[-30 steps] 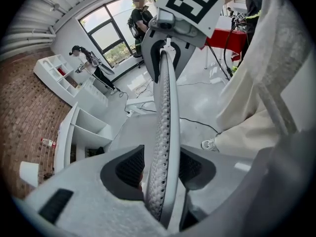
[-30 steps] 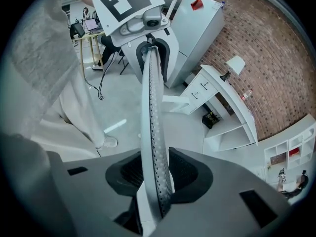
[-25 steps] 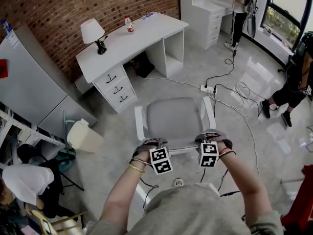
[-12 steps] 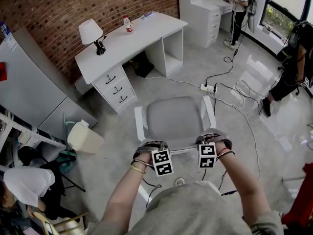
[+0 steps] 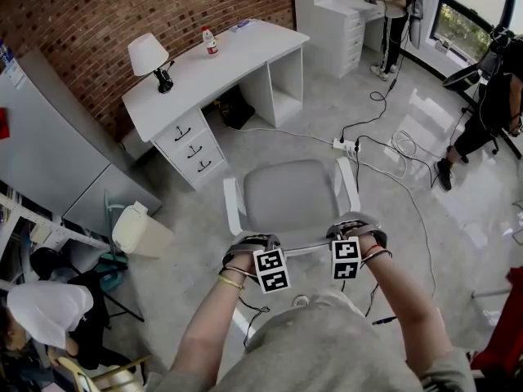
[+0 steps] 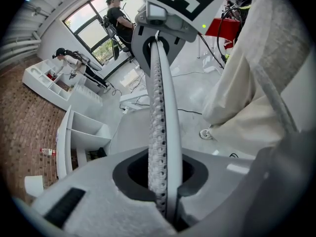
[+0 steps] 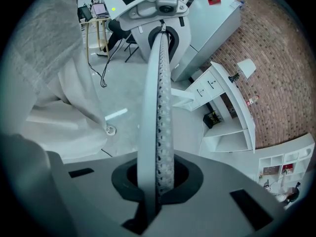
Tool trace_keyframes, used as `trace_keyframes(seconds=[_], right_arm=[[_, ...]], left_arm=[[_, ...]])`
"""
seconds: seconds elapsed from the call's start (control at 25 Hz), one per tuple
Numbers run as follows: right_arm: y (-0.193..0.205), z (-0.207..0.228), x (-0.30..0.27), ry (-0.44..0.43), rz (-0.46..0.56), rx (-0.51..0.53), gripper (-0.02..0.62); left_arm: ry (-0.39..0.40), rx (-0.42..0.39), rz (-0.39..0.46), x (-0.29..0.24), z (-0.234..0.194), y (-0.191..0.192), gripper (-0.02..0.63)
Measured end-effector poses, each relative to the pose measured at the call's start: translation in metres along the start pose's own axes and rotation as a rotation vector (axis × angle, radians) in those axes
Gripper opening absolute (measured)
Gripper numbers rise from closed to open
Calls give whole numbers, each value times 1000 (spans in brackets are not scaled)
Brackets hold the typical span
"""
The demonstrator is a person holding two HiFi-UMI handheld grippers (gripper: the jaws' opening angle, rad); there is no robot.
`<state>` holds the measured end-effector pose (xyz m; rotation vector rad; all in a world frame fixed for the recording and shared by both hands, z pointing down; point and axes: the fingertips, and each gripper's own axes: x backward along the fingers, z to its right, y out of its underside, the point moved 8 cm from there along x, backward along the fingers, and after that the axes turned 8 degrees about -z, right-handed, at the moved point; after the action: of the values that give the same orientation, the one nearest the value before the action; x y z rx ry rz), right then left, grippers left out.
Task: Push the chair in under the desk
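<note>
White desk point(image 5: 221, 64) is over by the brick wall, and the grey-seated chair point(image 5: 290, 194) sits well apart from it, out on the floor. The left gripper point(image 5: 255, 242) has just been closing on the top of the backrest point(image 6: 160, 132), and the right gripper point(image 5: 351, 229) likewise, both now pinching it. Grab looks done to me. Next it probably needs an even two-handed shove toward the kneehole, steering clear of the floor cable point(image 5: 384, 178).

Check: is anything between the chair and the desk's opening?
Yes: a white cable crosses the floor between the chair and the desk, and a dark object sits at the back of the desk's opening.
</note>
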<state>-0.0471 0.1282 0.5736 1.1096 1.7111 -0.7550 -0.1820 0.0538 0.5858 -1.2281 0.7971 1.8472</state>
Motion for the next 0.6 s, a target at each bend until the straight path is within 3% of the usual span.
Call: trace_keyframes(seconds=[0.6], right_arm=[[0, 2, 0, 10, -2, 4, 11]], left_arm=[[-17, -8, -11, -1, -1, 1, 39]])
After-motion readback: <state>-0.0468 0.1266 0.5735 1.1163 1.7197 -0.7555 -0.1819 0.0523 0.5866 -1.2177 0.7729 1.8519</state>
